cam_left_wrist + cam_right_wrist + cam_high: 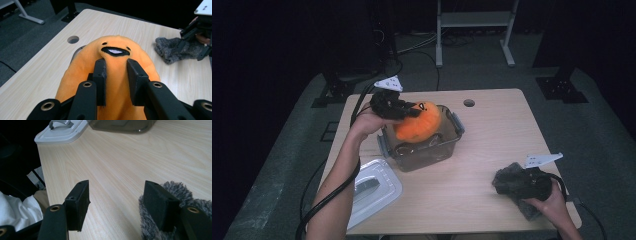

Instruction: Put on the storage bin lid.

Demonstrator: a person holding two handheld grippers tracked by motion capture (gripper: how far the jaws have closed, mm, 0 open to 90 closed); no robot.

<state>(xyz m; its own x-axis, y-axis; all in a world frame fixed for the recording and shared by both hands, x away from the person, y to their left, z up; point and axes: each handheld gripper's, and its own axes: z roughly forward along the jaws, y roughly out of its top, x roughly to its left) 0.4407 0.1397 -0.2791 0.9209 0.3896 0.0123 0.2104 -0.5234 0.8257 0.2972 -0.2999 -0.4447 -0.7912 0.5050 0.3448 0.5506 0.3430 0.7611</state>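
Orange plush toy (418, 123) hangs over the open clear container (451, 146), pinched by the left gripper (116, 72) for dropping in; right gripper (117, 195), jaws spread, waits beside the grey fuzzy cloth (175, 192).

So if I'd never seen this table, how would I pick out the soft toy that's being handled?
Start at the wooden table and find the clear plastic box with grey latches toward its far left. Over that box, the left gripper pinches an orange plush toy. It is the one bright orange thing here, with a small black mouth and dot eyes, unlike the fuzzy grey cloth by the other hand.
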